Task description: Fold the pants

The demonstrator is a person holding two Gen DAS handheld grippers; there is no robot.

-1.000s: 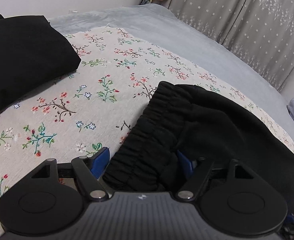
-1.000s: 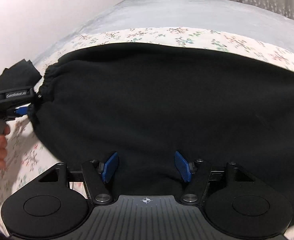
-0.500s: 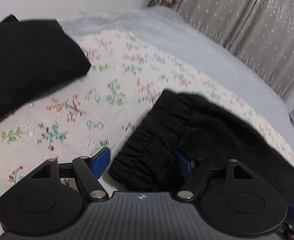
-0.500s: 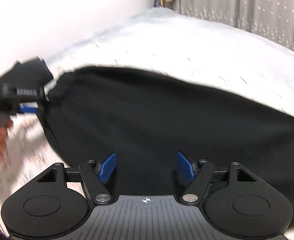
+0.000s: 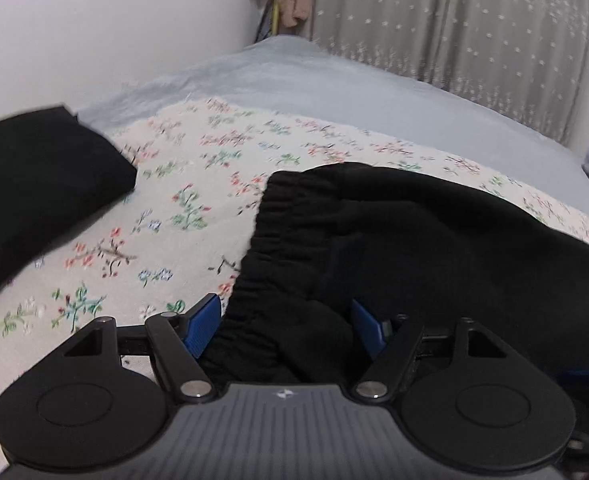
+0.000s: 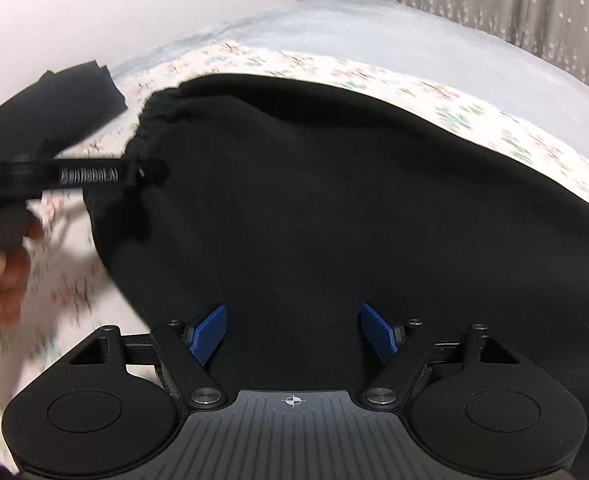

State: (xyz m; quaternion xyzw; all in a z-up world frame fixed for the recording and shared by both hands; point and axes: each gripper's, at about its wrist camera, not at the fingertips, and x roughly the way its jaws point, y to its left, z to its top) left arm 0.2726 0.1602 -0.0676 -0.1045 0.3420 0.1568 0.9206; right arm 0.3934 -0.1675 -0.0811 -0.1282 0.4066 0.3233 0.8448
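Left gripper: the left gripper [image 5: 284, 322] has its blue pads spread wide, with the elastic waistband [image 5: 262, 264] bunched between them; whether the pads actually press on the cloth cannot be told.
Right gripper: the right gripper [image 6: 292, 334] hovers over the dark cloth, its jaws opening and its pads clear of the fabric.
Pants: the black pants [image 6: 334, 200] lie across the floral sheet [image 5: 154, 216], waistband end toward the left gripper.
Surroundings: a second dark garment [image 5: 34, 184] sits near on the same sheet (apart from the pants), on a grey-blue bed [image 5: 294, 80].
Risk: the waistband could slide from such wide jaws and the fold sag unevenly.
Risk: thick fleece may spring back open once both grippers let go.
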